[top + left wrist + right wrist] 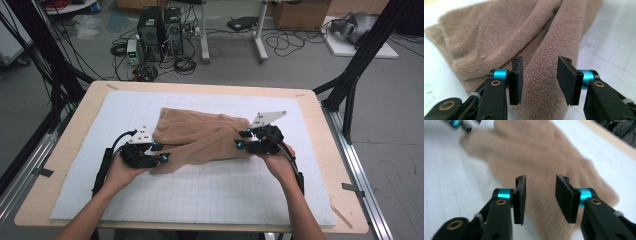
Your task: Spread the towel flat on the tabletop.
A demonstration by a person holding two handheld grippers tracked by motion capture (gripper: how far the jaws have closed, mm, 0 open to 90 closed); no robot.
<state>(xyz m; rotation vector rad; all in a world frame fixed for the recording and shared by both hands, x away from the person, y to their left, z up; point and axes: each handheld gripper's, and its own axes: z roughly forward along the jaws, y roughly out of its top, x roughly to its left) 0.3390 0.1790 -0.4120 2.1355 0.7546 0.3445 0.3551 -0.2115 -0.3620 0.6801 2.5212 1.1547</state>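
A tan fleece towel [200, 137] lies crumpled across the middle of the white gridded mat [200, 195]. My left gripper [161, 151] is at the towel's left end. In the left gripper view, its jaws [539, 80] stand apart over a thick fold of the towel [499, 32], and the pads do not press on it. At the towel's right end is my right gripper [241, 139]. Its jaws [540, 197] are also apart, just above the blurred towel [536, 152]. The left gripper [456, 123] shows at the far end of the towel in the right gripper view.
The mat covers a wooden table [65, 150] with a bare rim all round. Black frame posts [350, 85] stand at the table's far corners. Computers and cables [160, 35] sit on the floor beyond the table.
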